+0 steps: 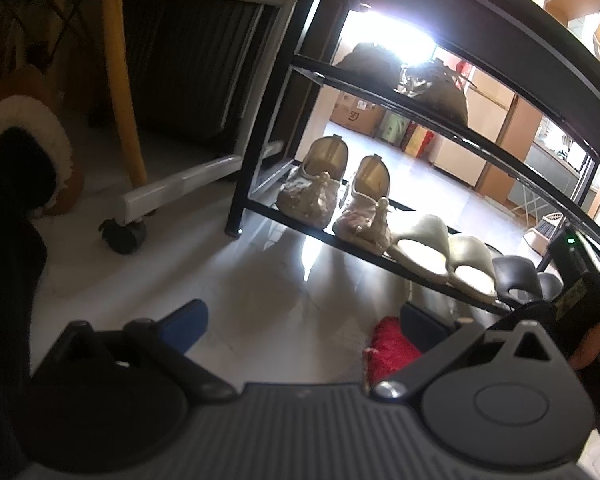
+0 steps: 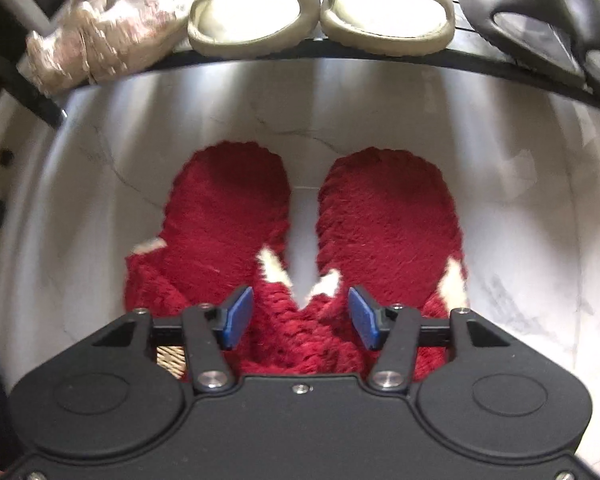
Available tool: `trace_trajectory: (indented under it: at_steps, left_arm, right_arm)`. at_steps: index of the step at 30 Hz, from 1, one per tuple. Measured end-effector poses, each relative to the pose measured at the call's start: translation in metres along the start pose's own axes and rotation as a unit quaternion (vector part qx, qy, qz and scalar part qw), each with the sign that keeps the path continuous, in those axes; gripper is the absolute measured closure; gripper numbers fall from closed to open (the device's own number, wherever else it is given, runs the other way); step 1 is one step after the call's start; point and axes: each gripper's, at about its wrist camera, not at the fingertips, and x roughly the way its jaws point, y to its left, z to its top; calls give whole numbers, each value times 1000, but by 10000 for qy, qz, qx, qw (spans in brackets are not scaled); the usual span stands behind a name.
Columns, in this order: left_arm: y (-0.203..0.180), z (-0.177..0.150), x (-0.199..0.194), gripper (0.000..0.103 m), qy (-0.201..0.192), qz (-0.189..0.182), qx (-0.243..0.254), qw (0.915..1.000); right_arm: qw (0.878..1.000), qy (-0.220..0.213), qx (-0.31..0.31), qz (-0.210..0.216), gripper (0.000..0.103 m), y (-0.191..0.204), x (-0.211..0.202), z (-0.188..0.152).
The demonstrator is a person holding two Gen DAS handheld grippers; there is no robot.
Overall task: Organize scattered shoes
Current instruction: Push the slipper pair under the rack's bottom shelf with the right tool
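Right gripper hangs wide open right over the pair of red slippers on the floor, rack shelf just ahead. Left gripper is spread wide too, holding nothing.

Red slippers: fuzzy knit cloth, white fleece trim. Cream slides: smooth matt foam. Black sandals: glossy. Rack: black metal. Floor: glossy marble-look tile. Pads: blue, matt.

Two black tool bodies are seen, the right tool and left tool, fitted with blue fingertip pads and silver screws.
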Motion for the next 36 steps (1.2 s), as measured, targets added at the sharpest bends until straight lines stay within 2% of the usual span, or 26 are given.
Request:
trace_trajectory:
  at_steps: [3, 4, 5, 8, 11, 14, 16, 17, 25, 28, 32, 36]
  left_arm:
    - [1, 1, -1, 0, -21, -4, -12, 10000]
    - [1, 1, 0, 0, -11, 6, -31, 10000]
    - [2, 1, 0, 0, -1, 16, -51, 10000]
    - [4, 2, 1, 0, 17, 38, -124, 9999]
    - [6, 2, 1, 0, 19, 47, -175, 9998]
    - [6, 3, 0, 0, 4, 45, -188, 9998]
    - [7, 3, 1, 0, 18, 51, -216, 9998]
    - [7, 3, 2, 0, 25, 52, -224, 9997]
    - [8, 2, 1, 0, 33, 79, -230, 9997]
    - [8, 2, 2, 0, 39, 115, -227, 9997]
    - [6, 2, 2, 0, 35, 110, -183, 9998]
    - [7, 2, 3, 0, 47, 108, -196, 9997]
  right_arm:
    - [9997, 115, -193, -81, 44, 7, 5, 4]
    - [9995, 154, -264, -96, 39, 10, 5, 3]
    - [9992, 206, -341, -92, 29, 13, 5, 1]
    - [9983, 236, -491, -189, 22, 20, 8, -1]
    - [9984, 290, -371, -324, 11, 20, 12, 0]
    - [9986, 345, -173, -374, 11, 12, 13, 3]
    - [9974, 350, -70, -627, 6, 8, 15, 5]
    - [9975, 355, -48, -613, 6, 7, 15, 6]
    - [9963, 306, -82, -795, 0, 14, 16, 0]
    - [9968, 302, -43, -735, 0, 14, 18, 0]
    - [9985, 394, 84, -372, 0, 1, 21, 2]
    - [9986, 317, -13, -416, 0, 5, 21, -1]
